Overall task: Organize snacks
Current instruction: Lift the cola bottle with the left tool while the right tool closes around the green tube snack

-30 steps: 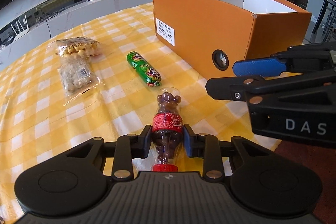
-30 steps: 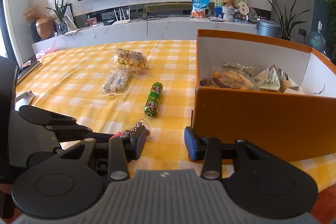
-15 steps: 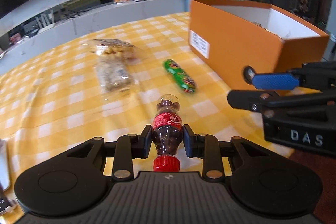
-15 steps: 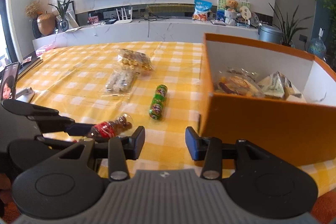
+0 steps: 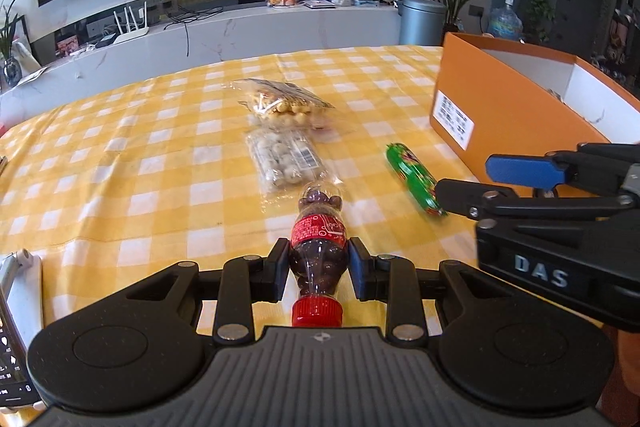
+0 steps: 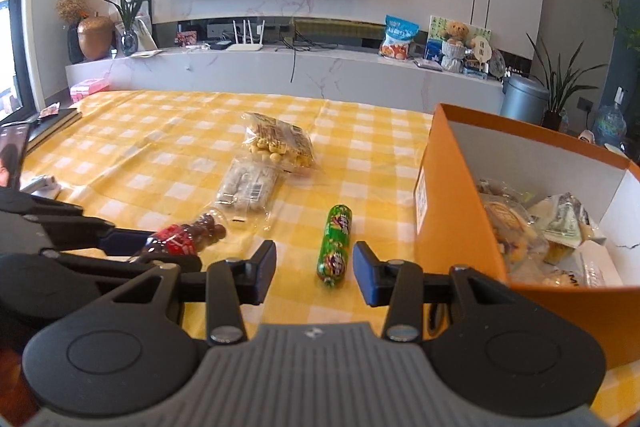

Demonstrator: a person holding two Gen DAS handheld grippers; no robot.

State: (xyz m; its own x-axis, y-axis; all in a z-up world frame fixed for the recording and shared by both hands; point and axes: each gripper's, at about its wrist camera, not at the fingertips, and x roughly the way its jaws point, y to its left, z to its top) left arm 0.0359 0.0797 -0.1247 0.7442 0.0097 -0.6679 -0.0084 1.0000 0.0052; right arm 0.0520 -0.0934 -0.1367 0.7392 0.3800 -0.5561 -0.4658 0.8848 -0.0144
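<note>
My left gripper is shut on a small cola-shaped bottle of chocolate balls, red cap toward the camera, held above the yellow checked tablecloth. The same bottle shows at lower left in the right wrist view. My right gripper stands open and holds nothing; a green candy tube lies on the cloth just beyond its fingertips. In the left wrist view that gripper reaches in from the right near the green candy tube. An orange box at the right holds several packets.
Two clear bags lie mid-table: yellow puffs and pale round snacks. A phone on a stand sits at the near left edge. Behind the table runs a white counter with a blue snack bag and a grey bin.
The left gripper has lifted the bottle off the cloth and swung left, so the box has slid to the right of its view. The right gripper has shifted left toward the green tube.
</note>
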